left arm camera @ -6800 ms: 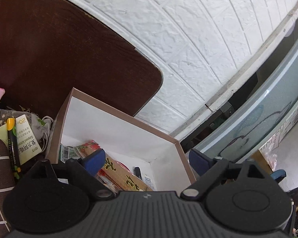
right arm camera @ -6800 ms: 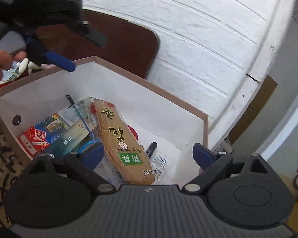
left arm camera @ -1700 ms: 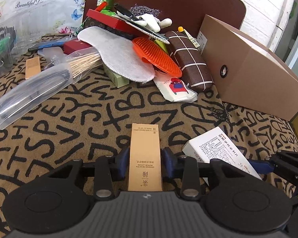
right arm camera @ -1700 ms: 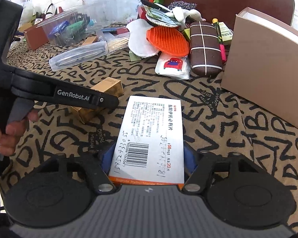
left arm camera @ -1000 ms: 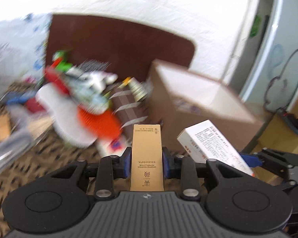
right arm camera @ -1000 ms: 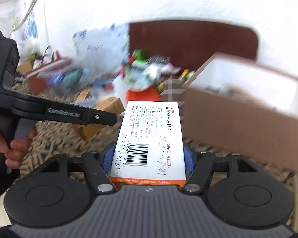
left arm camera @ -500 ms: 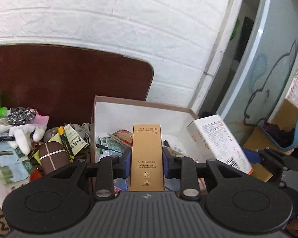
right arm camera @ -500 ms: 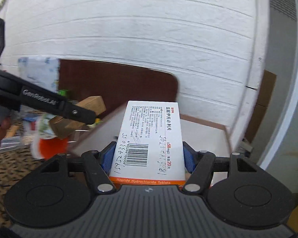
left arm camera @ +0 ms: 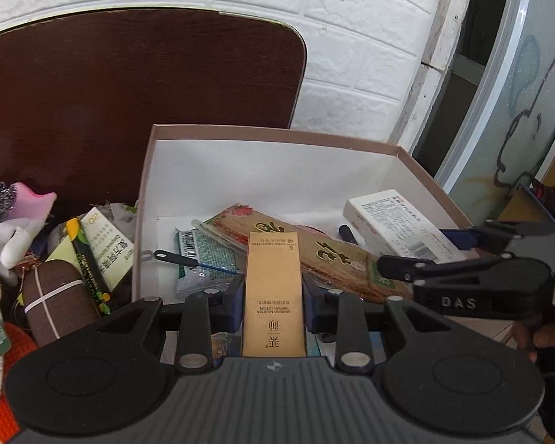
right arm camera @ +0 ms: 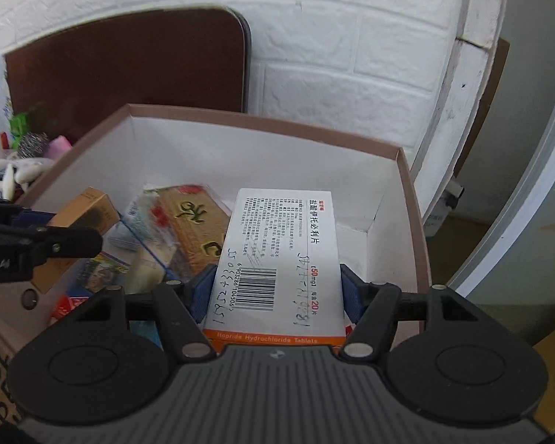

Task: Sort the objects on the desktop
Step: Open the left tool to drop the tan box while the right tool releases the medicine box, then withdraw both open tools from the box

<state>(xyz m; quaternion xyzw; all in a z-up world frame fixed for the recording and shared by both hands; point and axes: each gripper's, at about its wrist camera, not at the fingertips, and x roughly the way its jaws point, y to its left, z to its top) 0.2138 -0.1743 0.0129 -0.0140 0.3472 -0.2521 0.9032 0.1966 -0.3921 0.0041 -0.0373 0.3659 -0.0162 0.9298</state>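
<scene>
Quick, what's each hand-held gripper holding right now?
Left hand-held gripper: shut on the tan carton.
Right hand-held gripper: shut on the white tablet box.

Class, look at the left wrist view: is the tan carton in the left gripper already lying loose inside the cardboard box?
No: the tan carton is clamped in the left gripper above the cardboard box.

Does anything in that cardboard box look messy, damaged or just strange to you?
Nothing looks damaged or spilled. The cardboard box is a loose jumble: a long snack packet lies slantwise over other packets. One oddity: the white tablet box held in the right gripper has digits handwritten beside its barcode.
</scene>
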